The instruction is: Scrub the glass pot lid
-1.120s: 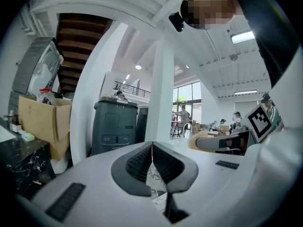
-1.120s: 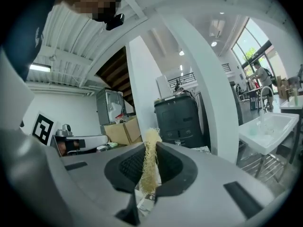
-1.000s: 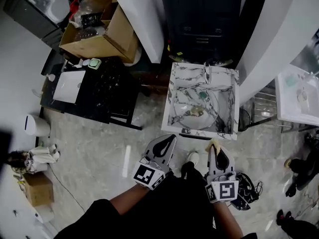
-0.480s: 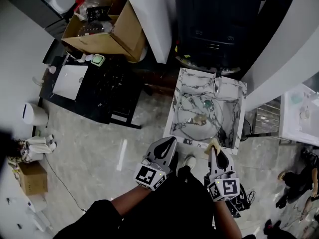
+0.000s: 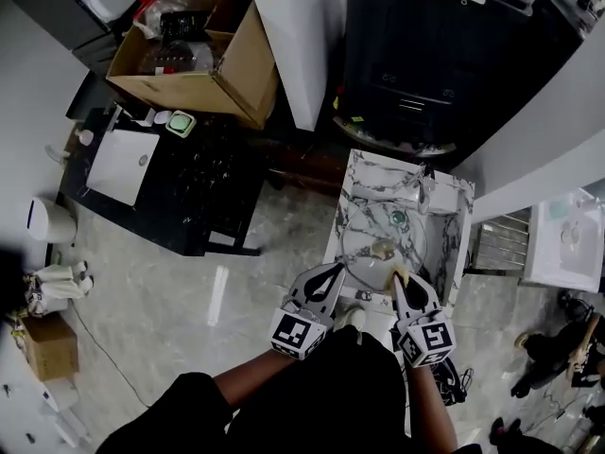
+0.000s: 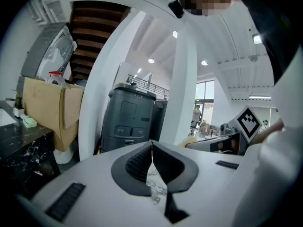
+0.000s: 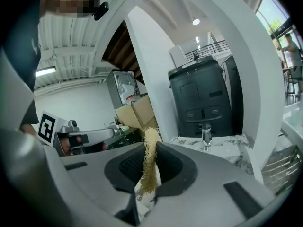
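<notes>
Closest in, the left gripper [image 6: 151, 144] has its jaws pressed together on nothing. Beside it, the right gripper [image 7: 150, 150] is clamped on a straw-coloured fibrous scrubber [image 7: 150, 162] that sticks up past the tips. Each gripper carries a cube with a black-and-white square marker. Just beyond the tips stands a marble-patterned sink [image 5: 342, 218]. The glass pot lid [image 5: 364, 239] lies flat in its basin, apart from both grippers. A chrome faucet [image 7: 205, 132] rises at the far rim. Farther back are a dark grey bin [image 5: 444, 55] and an open cardboard box [image 5: 203, 60].
</notes>
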### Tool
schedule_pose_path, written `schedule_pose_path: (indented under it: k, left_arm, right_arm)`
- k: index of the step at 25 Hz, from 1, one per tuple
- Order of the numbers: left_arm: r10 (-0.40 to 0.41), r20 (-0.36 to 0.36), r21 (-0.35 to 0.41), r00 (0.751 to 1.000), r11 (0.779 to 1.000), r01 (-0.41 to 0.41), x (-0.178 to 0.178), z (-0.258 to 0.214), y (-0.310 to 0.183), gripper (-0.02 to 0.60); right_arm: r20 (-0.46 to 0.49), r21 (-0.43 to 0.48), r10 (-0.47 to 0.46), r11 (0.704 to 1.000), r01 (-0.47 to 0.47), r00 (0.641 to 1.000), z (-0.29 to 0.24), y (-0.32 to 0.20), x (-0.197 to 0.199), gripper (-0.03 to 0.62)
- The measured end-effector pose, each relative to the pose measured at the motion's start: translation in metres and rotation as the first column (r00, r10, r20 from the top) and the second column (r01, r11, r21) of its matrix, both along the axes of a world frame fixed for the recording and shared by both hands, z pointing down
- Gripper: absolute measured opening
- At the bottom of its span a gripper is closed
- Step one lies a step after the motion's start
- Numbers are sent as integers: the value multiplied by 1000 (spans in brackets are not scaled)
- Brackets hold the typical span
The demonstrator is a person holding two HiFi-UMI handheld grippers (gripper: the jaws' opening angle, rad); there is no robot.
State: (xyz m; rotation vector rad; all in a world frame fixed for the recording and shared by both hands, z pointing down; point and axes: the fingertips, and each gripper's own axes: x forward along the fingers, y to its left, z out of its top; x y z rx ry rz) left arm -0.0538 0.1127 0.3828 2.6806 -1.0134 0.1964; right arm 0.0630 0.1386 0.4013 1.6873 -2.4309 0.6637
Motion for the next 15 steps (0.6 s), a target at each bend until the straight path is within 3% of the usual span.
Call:
schedule_pose_path:
  k: [5,9,15]
  left_arm:
    - [34,-1,-16,999,999,-34,3,26,-26,17]
    - [34,-22,-43,999,998,-35,16,46,-33,17]
    - [-73,36,-85,997,993,76,22,76,-48,17]
  right_arm:
    - [-33,-21,-21,1000,21,999,28,-33,-9,57]
    - [-14,-54,-106,993,105,994,58,-51,-15,57]
    - [7,-157,-211,965,210,977,115,-74,-16,55]
